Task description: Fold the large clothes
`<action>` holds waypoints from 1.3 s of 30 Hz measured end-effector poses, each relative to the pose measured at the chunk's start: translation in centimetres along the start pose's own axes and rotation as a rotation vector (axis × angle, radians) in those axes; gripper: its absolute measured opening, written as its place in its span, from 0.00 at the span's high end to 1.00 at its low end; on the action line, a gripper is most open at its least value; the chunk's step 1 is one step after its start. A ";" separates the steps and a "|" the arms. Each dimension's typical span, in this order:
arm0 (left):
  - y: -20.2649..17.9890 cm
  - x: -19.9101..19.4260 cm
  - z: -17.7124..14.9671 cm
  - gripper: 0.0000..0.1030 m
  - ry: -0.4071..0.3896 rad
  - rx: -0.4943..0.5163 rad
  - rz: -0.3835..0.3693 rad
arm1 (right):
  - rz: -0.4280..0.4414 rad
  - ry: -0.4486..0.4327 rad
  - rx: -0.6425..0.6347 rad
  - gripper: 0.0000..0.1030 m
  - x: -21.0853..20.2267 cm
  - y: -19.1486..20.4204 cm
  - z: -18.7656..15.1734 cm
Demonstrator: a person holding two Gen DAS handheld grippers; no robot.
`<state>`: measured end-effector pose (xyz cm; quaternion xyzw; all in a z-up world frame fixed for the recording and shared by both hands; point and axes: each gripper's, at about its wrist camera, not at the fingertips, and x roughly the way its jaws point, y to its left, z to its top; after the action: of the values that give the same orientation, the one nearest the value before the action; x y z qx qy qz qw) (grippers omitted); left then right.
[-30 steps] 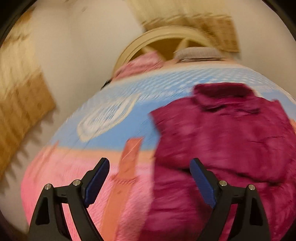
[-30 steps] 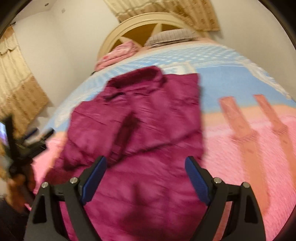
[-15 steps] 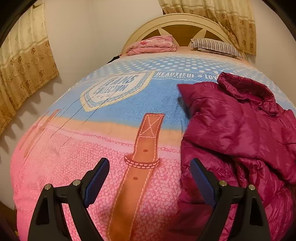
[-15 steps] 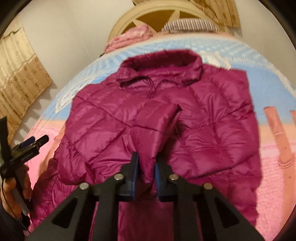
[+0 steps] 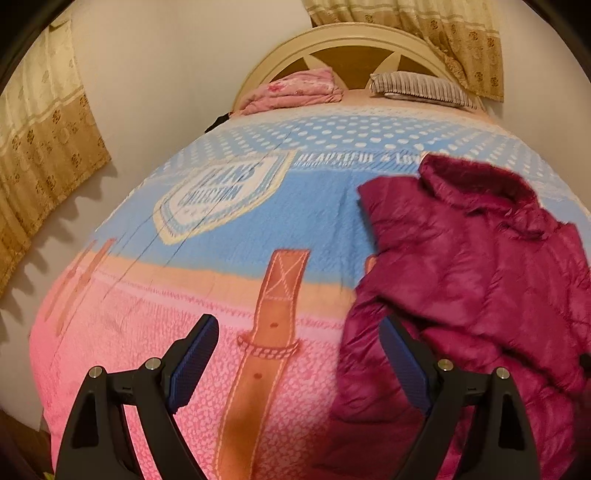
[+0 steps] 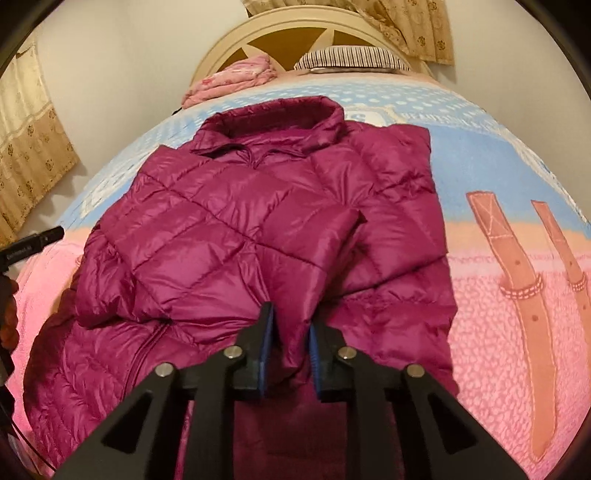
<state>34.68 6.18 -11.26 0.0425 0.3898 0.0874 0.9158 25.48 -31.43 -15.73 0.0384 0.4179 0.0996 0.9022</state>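
Magenta quilted jacket [image 6: 258, 236] is showing glossy stitched squares. Bedspread [image 5: 229, 258] beneath it is running dotted blue, then orange, then mottled pink, with brown strap prints. Beyond the jacket: striped pillow [image 6: 351, 59], pink blanket [image 6: 232, 79]. Gold floral curtains [image 5: 40, 155].

Jacket [image 6: 236, 236]: lies flat on the bed cover [image 5: 221, 236], collar toward the headboard [image 6: 295, 33].
Sleeve [image 6: 306, 251]: lies across the front of the jacket, with its end between the fingers of the right gripper [image 6: 290, 338].
Left gripper [image 5: 299, 358]: near the foot of the bed, fingers wide apart. The jacket is on its right side, and its right finger is in front of the jacket's edge.
Folded blanket [image 5: 295, 88]: at the head of the bed, left of the pillow [image 5: 421, 86].
Pillow: in front of the headboard, on the right.
Curtains [image 5: 40, 147]: on the wall to the left of the bed.
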 end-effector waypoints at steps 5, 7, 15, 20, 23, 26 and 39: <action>-2.4 -1.2 2.9 0.14 -0.058 -0.027 -0.064 | -0.117 -0.080 0.046 0.27 -3.3 -1.5 0.4; -3.9 -1.0 3.6 0.14 -0.072 -0.033 -0.102 | -0.130 -0.138 0.079 0.28 -4.8 -1.8 1.1; -10.4 6.1 4.4 0.14 -0.044 0.042 -0.122 | 0.018 -0.101 -0.031 0.49 -0.8 3.0 4.4; -9.0 11.7 2.1 0.12 0.095 -0.017 -0.138 | -0.011 -0.052 -0.046 0.49 2.7 2.9 4.0; -8.4 12.4 1.7 0.07 0.103 -0.046 -0.170 | -0.010 -0.049 -0.052 0.49 3.4 3.0 3.3; -8.1 13.0 1.6 0.04 0.123 -0.064 -0.180 | -0.026 -0.045 -0.069 0.49 3.8 3.1 2.8; -8.2 13.7 1.1 0.01 0.139 -0.073 -0.165 | -0.077 -0.031 -0.094 0.48 5.0 3.7 2.1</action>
<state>45.84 0.79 -21.36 -0.0291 0.4511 0.0287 0.8915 29.72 -26.70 -17.50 -0.0184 0.3998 0.0839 0.9126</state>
